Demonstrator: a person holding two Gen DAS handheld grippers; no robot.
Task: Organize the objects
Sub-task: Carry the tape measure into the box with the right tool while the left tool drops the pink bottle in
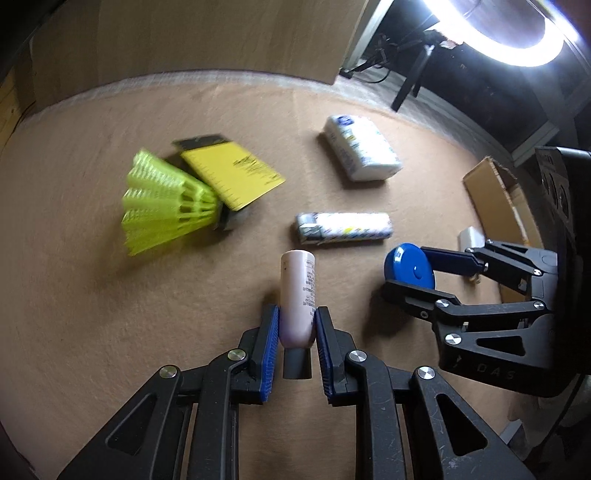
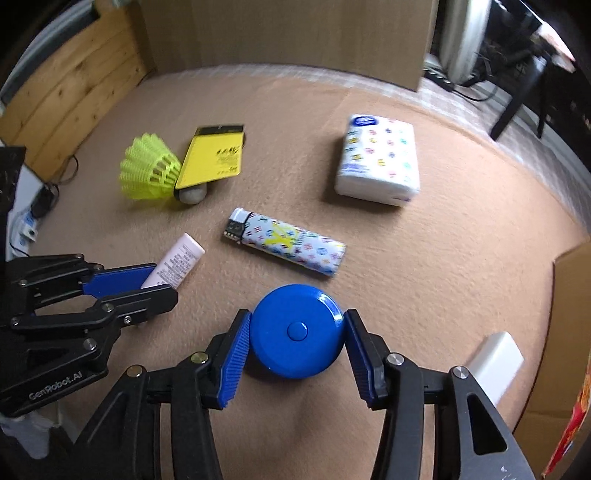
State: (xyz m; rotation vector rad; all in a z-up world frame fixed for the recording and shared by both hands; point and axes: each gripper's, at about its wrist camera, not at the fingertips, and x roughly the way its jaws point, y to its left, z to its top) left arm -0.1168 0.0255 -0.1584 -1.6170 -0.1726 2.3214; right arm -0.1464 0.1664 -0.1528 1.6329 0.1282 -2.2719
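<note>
Left gripper point(image 1: 297, 325) clamps pink tube point(image 1: 298, 291), axis toward 12 o'clock; right gripper point(image 2: 297, 332) pinches blue tape measure point(image 2: 295, 330); lighter point(image 2: 286, 242) at 12 o'clock.

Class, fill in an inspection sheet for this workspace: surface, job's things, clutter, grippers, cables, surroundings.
Surface: tan felt mat, flat.
Job's things: pink tube and blue round case held; lighter, tissue pack, yellow shuttlecock and yellow card lying on the mat, card leaning on the shuttlecock.
Clutter: white block at the mat edge.
Grippers: left gripper shut on the tube; right gripper shut on the case.
Cables: dark cable beside the mat.
Surroundings: cardboard boxes, ring light.
</note>
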